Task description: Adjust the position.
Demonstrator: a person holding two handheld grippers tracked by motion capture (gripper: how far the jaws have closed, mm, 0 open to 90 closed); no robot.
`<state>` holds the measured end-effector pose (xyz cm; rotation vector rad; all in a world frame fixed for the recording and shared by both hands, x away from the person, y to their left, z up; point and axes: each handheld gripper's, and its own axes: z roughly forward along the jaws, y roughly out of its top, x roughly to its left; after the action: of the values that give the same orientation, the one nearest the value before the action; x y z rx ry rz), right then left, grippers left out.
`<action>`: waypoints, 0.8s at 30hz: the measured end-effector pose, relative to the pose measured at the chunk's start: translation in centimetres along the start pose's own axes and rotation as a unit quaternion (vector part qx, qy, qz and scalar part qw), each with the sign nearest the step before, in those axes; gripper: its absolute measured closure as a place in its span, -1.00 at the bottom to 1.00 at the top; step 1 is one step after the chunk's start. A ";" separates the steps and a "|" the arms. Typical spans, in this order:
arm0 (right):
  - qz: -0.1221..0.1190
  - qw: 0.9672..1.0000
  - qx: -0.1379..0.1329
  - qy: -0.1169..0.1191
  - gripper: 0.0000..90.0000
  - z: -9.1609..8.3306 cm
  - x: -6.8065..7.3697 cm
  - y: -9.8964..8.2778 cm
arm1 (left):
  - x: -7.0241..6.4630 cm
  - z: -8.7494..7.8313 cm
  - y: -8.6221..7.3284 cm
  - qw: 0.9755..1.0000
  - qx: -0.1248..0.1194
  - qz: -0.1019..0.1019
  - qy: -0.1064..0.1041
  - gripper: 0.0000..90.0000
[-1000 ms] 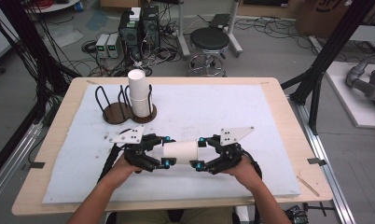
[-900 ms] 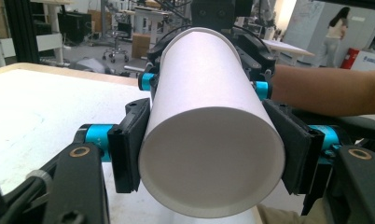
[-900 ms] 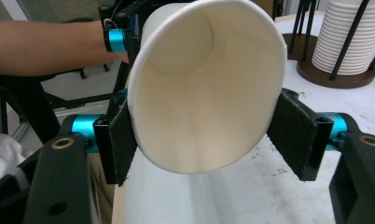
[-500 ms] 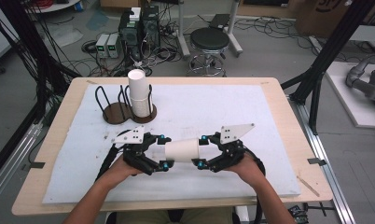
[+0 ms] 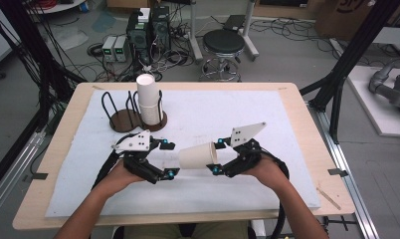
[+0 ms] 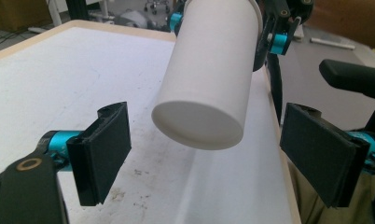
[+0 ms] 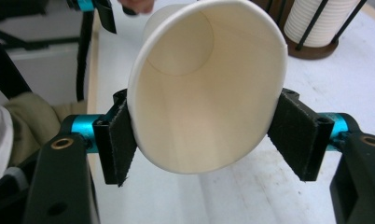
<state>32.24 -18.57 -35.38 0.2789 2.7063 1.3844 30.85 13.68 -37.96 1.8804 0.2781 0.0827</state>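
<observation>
A white paper cup (image 5: pixel 198 155) hangs on its side above the white mat (image 5: pixel 267 114), mouth toward the right. My right gripper (image 5: pixel 218 158) is shut on its rim, and in the right gripper view the cup (image 7: pixel 209 93) is squeezed oval between the pads (image 7: pixel 118 144). My left gripper (image 5: pixel 169 159) has just opened its jaws. They stand wide at the cup's base without touching it. In the left gripper view the cup's closed bottom (image 6: pixel 199 121) floats between and a little above the two black pads (image 6: pixel 106 149).
A tall stack of white cups (image 5: pixel 148 102) stands in a dark wire holder (image 5: pixel 122 119) at the back left of the mat. The wooden table edge (image 5: pixel 307 209) runs close to the person's forearms. A stool and cables sit on the floor beyond the table.
My left gripper let go of the cup's base and opened wide. The right gripper lifted the cup slightly, still holding its rim.
</observation>
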 end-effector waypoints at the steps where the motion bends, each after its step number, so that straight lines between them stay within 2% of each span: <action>1: -0.001 1.000 0.008 0.000 -0.35 0.1 0.0 0.2 | 0.0 0.1 0.1 1.000 0.007 0.004 -0.001 -0.64; 2: -0.010 1.000 0.024 0.000 -0.35 0.3 0.0 0.7 | 0.0 0.1 0.2 1.000 0.008 0.004 -0.001 -0.64; 4: -0.011 0.999 0.033 0.001 -0.35 0.5 0.0 0.9 | 0.0 0.3 0.5 1.000 0.018 0.009 -0.003 -0.64; 5: -0.020 0.998 0.054 -0.001 -0.35 0.8 0.1 1.4 | 0.0 0.4 0.7 1.000 0.026 0.013 -0.005 -0.63; 8: -0.026 0.997 0.066 0.002 -0.35 1.1 0.2 1.8 | -0.1 0.6 0.9 0.999 0.032 0.015 -0.007 -0.63; 9: -0.036 0.996 0.079 0.004 -0.35 1.4 0.2 2.3 | -0.1 0.9 1.1 0.999 0.045 0.021 -0.007 -0.63; 11: -0.036 0.996 0.084 0.006 -0.35 1.5 0.3 2.5 | -0.1 1.0 1.1 0.998 0.050 0.023 -0.008 -0.63; 13: -0.045 0.994 0.100 0.006 -0.35 1.8 0.4 3.0 | -0.1 1.4 1.2 0.997 0.063 0.029 -0.012 -0.63; 18: -0.049 0.992 0.118 0.010 -0.36 2.3 0.6 3.5 | -0.2 1.9 0.9 0.996 0.085 0.027 -0.010 -0.62; 19: -0.052 0.990 0.127 0.011 -0.36 2.5 0.7 3.6 | -0.1 2.1 0.8 0.995 0.092 0.030 -0.011 -0.62; 24: -0.058 0.988 0.142 0.016 -0.36 3.1 0.8 3.7 | -0.1 2.4 0.7 0.995 0.100 0.028 -0.015 -0.60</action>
<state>32.36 -13.86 -34.16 0.1158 2.8922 0.9806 31.35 11.27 -38.09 2.0868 0.2204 0.0670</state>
